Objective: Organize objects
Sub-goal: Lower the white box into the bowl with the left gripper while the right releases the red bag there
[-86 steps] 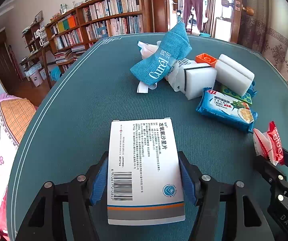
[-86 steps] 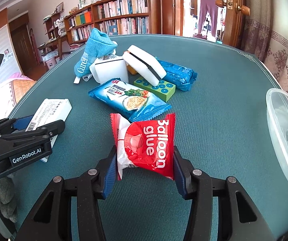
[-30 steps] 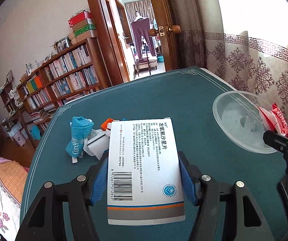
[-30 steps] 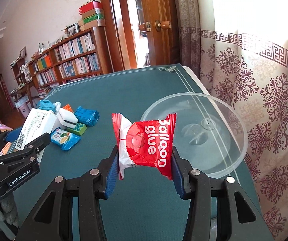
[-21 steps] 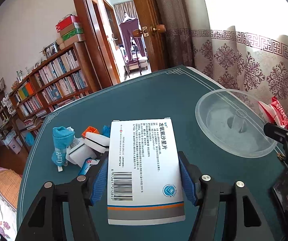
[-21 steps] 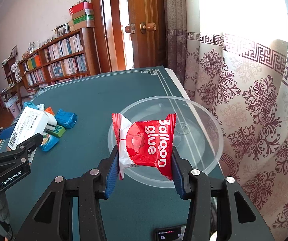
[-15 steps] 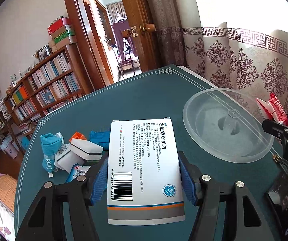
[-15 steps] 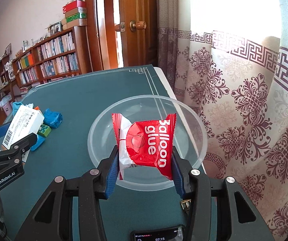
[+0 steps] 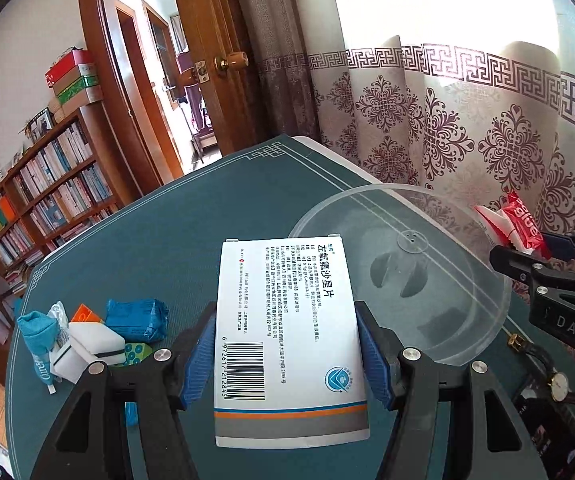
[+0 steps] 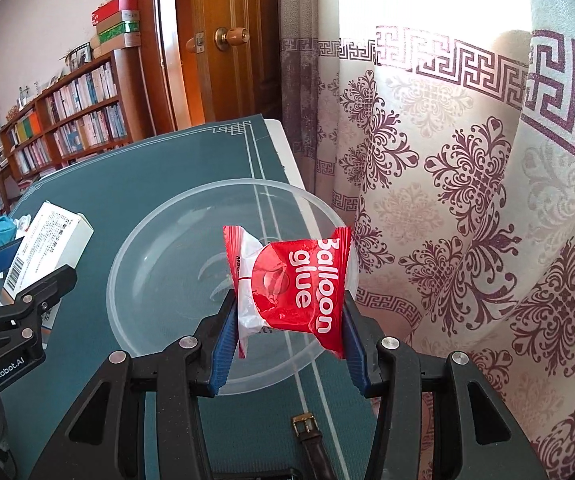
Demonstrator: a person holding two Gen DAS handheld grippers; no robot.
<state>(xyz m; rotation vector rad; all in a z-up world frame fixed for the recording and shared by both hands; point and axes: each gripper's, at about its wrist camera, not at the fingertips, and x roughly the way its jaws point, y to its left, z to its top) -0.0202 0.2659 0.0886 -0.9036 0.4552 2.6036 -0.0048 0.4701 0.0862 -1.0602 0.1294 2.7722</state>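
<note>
My left gripper (image 9: 287, 344) is shut on a white medicine box (image 9: 287, 332) with a barcode, held above the green table just left of a clear plastic bowl (image 9: 467, 320). My right gripper (image 10: 287, 340) is shut on a red "Balloon glue" packet (image 10: 291, 284), held over the near right rim of the same bowl (image 10: 155, 240). The packet also shows in the left wrist view (image 9: 521, 226) at the right, and the box shows in the right wrist view (image 10: 47, 244) at the left.
A pile of items lies at the table's left: a blue pouch (image 9: 37, 332), white sponges (image 9: 91, 346), a blue packet (image 9: 137, 318). A wristwatch (image 10: 313, 436) lies near the front edge. A curtain (image 10: 467, 200) hangs right of the table; a bookshelf (image 9: 43, 204) stands behind.
Both grippers have swung right with their loads, away from the pile and up to the bowl. The red packet now sits over the bowl's right rim.
</note>
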